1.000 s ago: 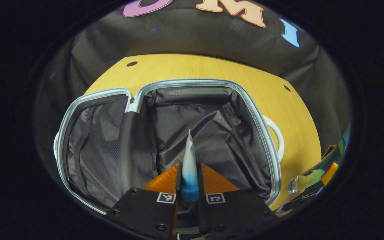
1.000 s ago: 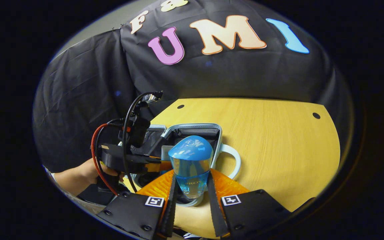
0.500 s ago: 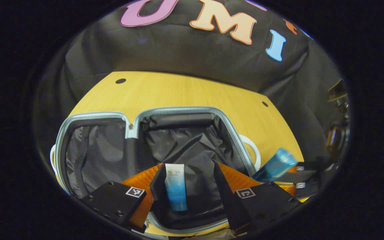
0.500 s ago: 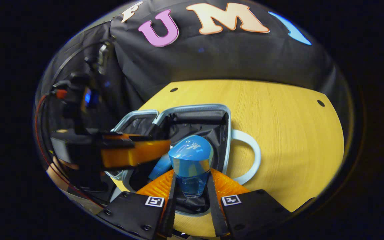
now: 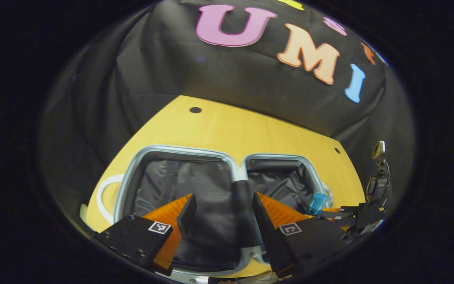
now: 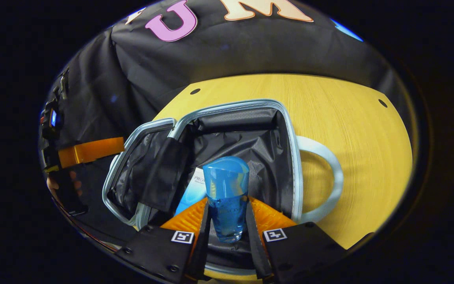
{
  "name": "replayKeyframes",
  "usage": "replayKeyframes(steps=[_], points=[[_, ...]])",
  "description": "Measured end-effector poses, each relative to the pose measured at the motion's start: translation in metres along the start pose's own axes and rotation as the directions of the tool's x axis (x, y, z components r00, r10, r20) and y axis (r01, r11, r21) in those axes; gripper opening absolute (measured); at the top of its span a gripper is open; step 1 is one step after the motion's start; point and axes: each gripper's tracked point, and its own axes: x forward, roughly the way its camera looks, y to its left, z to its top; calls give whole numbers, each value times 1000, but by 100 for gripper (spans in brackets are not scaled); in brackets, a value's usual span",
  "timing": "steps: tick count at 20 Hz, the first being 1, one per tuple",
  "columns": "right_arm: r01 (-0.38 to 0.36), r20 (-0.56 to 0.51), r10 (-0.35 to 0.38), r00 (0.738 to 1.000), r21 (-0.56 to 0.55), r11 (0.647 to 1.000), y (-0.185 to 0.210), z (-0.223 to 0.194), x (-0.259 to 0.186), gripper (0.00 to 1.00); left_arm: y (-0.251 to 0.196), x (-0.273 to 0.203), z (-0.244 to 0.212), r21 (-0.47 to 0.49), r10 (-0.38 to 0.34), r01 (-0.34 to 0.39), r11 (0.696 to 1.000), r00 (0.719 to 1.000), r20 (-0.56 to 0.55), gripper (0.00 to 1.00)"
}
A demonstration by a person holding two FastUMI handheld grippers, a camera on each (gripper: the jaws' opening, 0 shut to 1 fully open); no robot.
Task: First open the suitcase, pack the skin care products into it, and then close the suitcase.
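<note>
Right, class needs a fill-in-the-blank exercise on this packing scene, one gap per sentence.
1. The suitcase on the wooden table lies ___.
2. The right gripper is shut on a blue ___.
3. The left gripper holds ___.
4. The white-and-blue tube lies inside the ___.

Missing words: open; bottle; nothing; suitcase

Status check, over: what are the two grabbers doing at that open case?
Left gripper open, jaws empty, over the suitcase. Right gripper shut on the blue bottle, above the lining. Tube lies inside. Nothing blocking.
</note>
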Motion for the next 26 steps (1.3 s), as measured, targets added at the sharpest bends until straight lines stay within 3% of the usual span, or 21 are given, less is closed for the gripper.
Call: replayKeyframes(steps=[2, 4, 5, 6, 8, 12, 17, 18, 21, 22, 24, 26], points=[[0, 42, 1, 999, -11, 1000, 5, 14, 2, 47, 37, -6, 6, -25, 55, -55, 998, 998, 12, 84], [-11, 74, 13, 997, -21, 1000, 14, 26, 1, 65, 74, -11, 11, -55, 109, -108, 993, 994, 26, 80], [2, 94, 2, 996, -39, 999, 13, 33, 0, 72, 93, -15, 12, -67, 140, -138, 988, 990, 28, 84], [17, 120, -10, 993, -57, 998, 13, 40, -1, 85, 111, -17, 13, -80, 168, -166, 983, 985, 29, 83], [24, 156, -12, 988, -78, 997, 18, 49, -6, 100, 147, -18, 12, -113, 215, -211, 971, 976, 27, 84], [23, 193, -5, 981, -93, 995, 29, 60, -10, 98, 202, -10, 1, -189, 283, -280, 941, 959, -16, 84], [49, 217, -29, 976, -87, 995, 24, 67, -17, 98, 232, 12, -31, -233, 293, -311, 922, 950, -107, 84], [56, 222, -37, 974, -82, 995, 22, 67, -18, 94, 241, 16, -36, -233, 306, -327, 916, 944, -121, 84], [84, 238, -62, 969, -85, 993, 15, 70, -21, 98, 249, 22, -50, -250, 301, -334, 909, 940, -160, 87], [88, 240, -66, 968, -85, 992, 14, 70, -22, 98, 250, 24, -53, -254, 296, -332, 908, 940, -168, 78], [101, 251, -77, 965, -82, 991, 10, 71, -25, 98, 236, 30, -56, -266, 243, -285, 921, 953, -179, 45], [121, 284, -92, 954, -86, 989, 6, 76, -31, 98, 237, 29, -56, -200, 273, -308, 930, 944, -185, 16]])
